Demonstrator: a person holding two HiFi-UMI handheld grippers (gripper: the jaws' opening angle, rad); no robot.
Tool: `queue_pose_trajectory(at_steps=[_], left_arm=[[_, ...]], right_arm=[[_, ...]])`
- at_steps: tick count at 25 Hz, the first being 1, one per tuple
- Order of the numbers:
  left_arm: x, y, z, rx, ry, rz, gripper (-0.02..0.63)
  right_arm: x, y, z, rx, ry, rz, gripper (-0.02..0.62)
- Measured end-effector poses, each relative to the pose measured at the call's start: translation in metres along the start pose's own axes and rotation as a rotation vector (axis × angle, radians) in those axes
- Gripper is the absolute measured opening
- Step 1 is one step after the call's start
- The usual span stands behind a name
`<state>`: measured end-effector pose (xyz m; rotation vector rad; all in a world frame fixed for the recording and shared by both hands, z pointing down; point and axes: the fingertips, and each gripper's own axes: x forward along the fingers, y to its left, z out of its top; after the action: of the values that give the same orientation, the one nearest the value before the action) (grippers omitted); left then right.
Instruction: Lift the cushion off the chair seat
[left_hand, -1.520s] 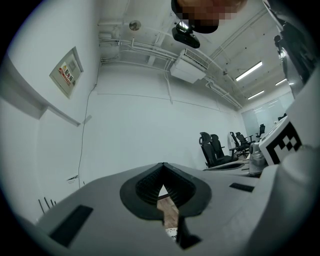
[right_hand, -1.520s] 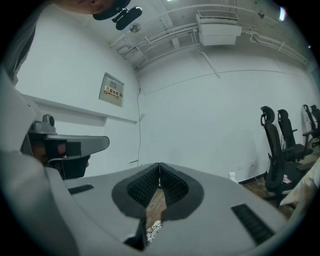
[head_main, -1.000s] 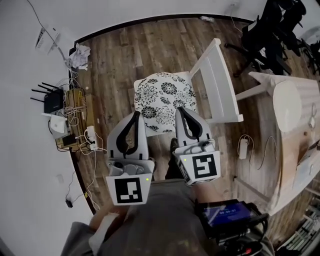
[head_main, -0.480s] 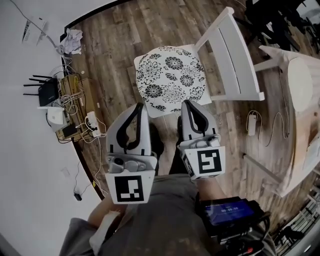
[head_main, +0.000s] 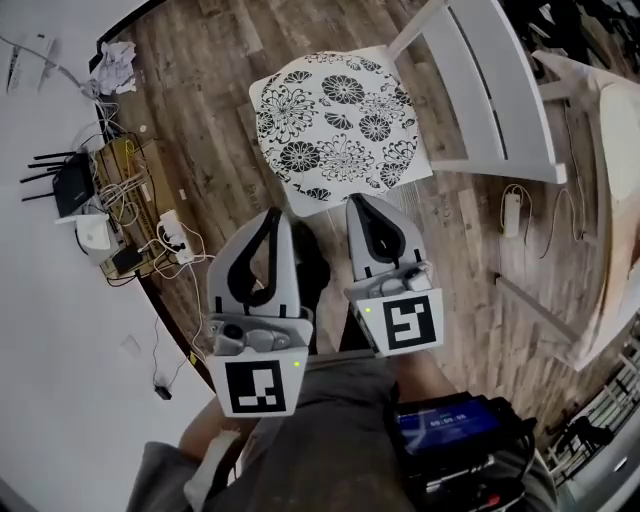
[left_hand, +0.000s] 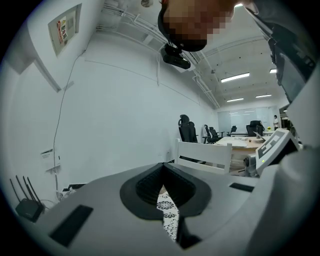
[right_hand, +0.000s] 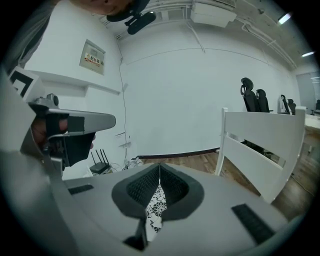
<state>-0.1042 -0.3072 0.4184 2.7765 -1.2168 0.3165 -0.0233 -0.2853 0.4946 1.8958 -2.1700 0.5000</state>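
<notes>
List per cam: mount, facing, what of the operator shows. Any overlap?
Head view: on the person's head, facing steeply down at the floral cushion on the white chair; left gripper, right gripper and the person's lap show.
Left gripper view: on the left gripper, facing along its shut jaws toward chair and wall; right gripper at the right edge.
Right gripper view: on the right gripper, along its shut jaws toward wall and chair back; left gripper at the left edge.
Shared: all three see cushion and chair.
</notes>
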Motion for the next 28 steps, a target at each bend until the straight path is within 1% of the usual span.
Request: queue_pose_trajectory(at_steps=[4, 9, 12, 15, 17, 20, 22, 25, 28], left_arm=[[0.011, 0.000, -0.024, -0.021, -0.015, -0.012, 0.006], [0.027, 0.004, -0.061, -0.051, -0.020, -0.002, 0.006], [0.032, 0.007, -0.085, -0.063, -0.003, 0.015, 0.006], [0.037, 0.014, -0.108, -0.069, 0.000, 0.027, 0.006], [0.042, 0.016, -0.127, -0.082, -0.001, 0.031, 0.006], [0.050, 0.020, -0.152, -0.097, -0.007, 0.035, 0.006], [0.057, 0.026, -0.167, -0.102, -0.004, 0.041, 0.006], [0.063, 0.034, -0.192, -0.113, 0.019, 0.056, 0.006], [0.066, 0.041, -0.213, -0.129, 0.036, 0.074, 0.006]], right_arm=[[0.017, 0.002, -0.019, -0.041, -0.002, 0.018, 0.009], [0.035, 0.002, -0.062, -0.035, 0.037, 0.037, 0.012], [0.046, 0.002, -0.092, -0.009, 0.065, 0.060, 0.032], [0.060, 0.002, -0.120, -0.020, 0.091, 0.085, 0.063], [0.073, 0.002, -0.140, -0.017, 0.097, 0.107, 0.100], [0.090, 0.007, -0.171, -0.021, 0.127, 0.163, 0.188], [0.102, 0.009, -0.193, -0.061, 0.165, 0.193, 0.240], [0.114, 0.011, -0.223, -0.115, 0.228, 0.217, 0.316], [0.123, 0.013, -0.250, -0.174, 0.293, 0.228, 0.352]])
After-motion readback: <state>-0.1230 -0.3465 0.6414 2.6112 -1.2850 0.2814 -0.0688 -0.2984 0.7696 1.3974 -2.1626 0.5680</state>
